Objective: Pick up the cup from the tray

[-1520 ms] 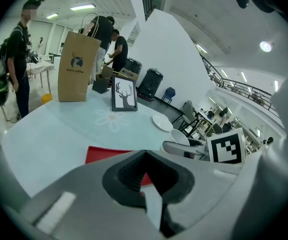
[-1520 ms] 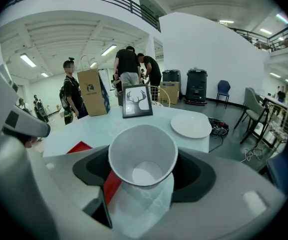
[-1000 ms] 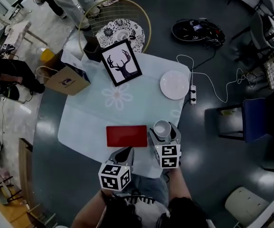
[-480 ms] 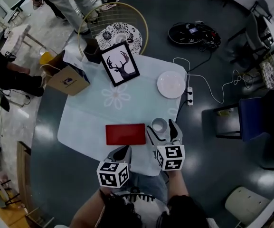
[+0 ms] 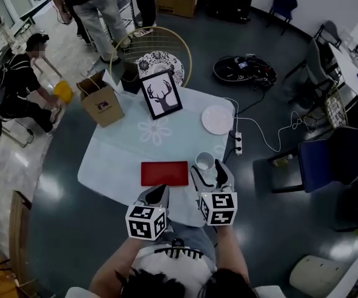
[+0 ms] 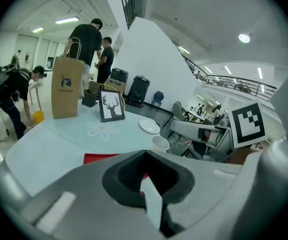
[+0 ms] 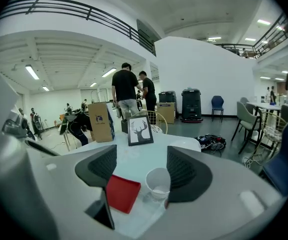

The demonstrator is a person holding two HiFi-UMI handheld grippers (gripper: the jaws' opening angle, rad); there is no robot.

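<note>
A white cup (image 5: 205,161) stands upright on the pale blue table (image 5: 113,160), just right of the flat red tray (image 5: 164,173), not on it. My right gripper (image 5: 208,174) is open, and the cup sits at the mouth of its jaws, untouched. In the right gripper view the cup (image 7: 158,183) shows between the dark pads (image 7: 187,174), closer to the right one, with the tray (image 7: 121,193) at its left. My left gripper (image 5: 158,192) is shut on nothing at the table's near edge, below the tray. Its view shows the cup (image 6: 159,143) and the tray (image 6: 100,158) beyond its jaws.
A white plate (image 5: 217,119), a framed deer picture (image 5: 164,95) and a brown paper bag (image 5: 101,104) stand at the table's far side. A power strip (image 5: 236,143) with cables lies by the right edge. A blue chair (image 5: 327,157) is at right; people stand and crouch beyond.
The right gripper has drawn back a little, so the cup now sits at its fingertips instead of deep between them. The head camera tilted up. The left gripper stayed shut.
</note>
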